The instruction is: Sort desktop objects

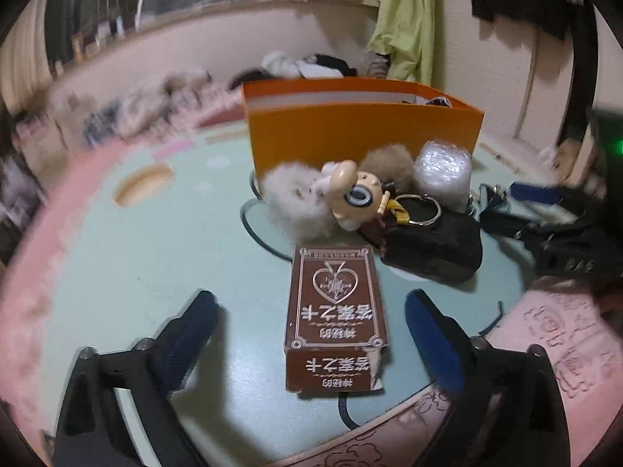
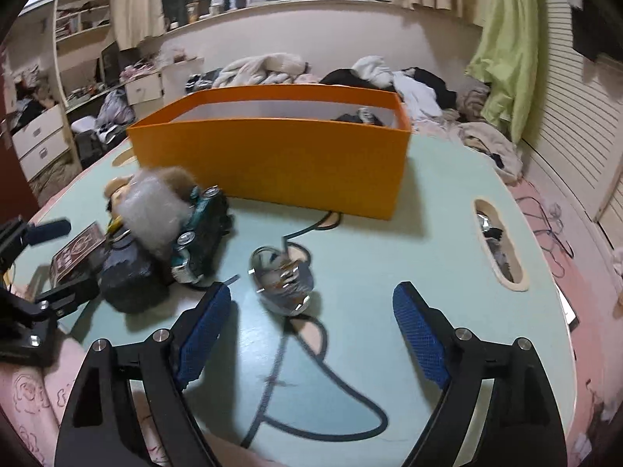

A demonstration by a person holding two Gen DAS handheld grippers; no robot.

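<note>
My left gripper [image 1: 311,305] stands open over a brown card box [image 1: 335,319] that lies flat on the pale green table [image 1: 155,257]. There is a gap between each blue pad and the box. Beyond it is a pile: a white pompom [image 1: 292,198], a figurine keychain [image 1: 358,194], a bubble-wrapped lump [image 1: 442,171] and a black pouch [image 1: 432,249]. My right gripper [image 2: 311,305] is open. A small, blurred grey and silver object [image 2: 282,284] lies on the table just ahead of its fingertips, untouched. An orange box [image 2: 272,163] stands behind.
In the right wrist view a dark teal toy car [image 2: 202,241] leans on the pile, and the left gripper [image 2: 58,262] straddles the card box [image 2: 74,257]. An oval slot [image 2: 498,245] cuts the table at the right. Pink bedding surrounds the table.
</note>
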